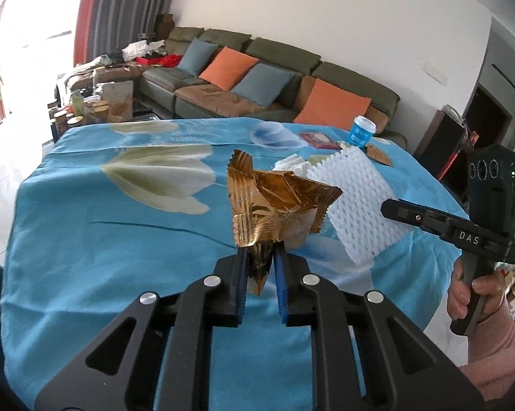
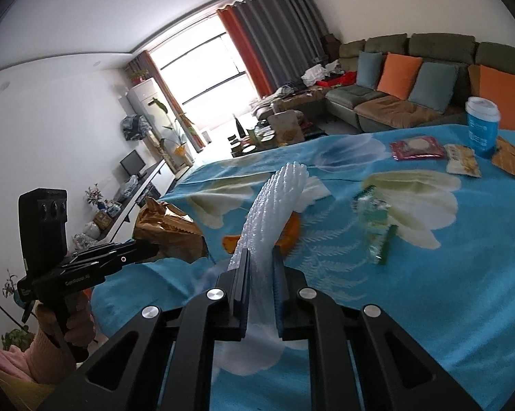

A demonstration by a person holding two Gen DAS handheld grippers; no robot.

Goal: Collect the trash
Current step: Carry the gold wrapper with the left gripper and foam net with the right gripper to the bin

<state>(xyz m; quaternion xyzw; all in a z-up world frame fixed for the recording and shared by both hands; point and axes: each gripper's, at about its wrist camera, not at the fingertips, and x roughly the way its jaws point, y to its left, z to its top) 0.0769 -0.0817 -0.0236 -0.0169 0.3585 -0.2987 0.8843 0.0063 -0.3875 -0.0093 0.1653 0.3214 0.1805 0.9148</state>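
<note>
The left gripper (image 1: pixel 260 257) is clamping a crumpled gold foil wrapper (image 1: pixel 278 202) between its blue pads, the bulk of the wrapper fanning upward and forward out of the jaws, clear of the blue flowered tablecloth (image 1: pixel 86 239). The right gripper (image 2: pixel 260 260) is pinching a white foam fruit net (image 2: pixel 274 202) by one end; the net's long axis is running straight out from the jaws and curling up, and I cannot tell whether its far end is touching the cloth. So both pairs of tongs are closed on something, and neither has room for another piece.

The two loads are hanging close beside each other over the near part of the table (the gold wrapper just to the left of the net). No bin is showing in either view, so which way the drop-off lies cannot be told.

What is waiting on the cloth is lying toward the far right: a green-edged clear wrapper (image 2: pixel 377 229) nearest the right gripper, then a red packet (image 2: pixel 416 149), a yellow-printed packet (image 2: pixel 462 159) and a blue paper cup (image 2: pixel 482 125) close to the far edge. In my judgement the right hand is the nearer one for all of these once it is emptied.
</note>
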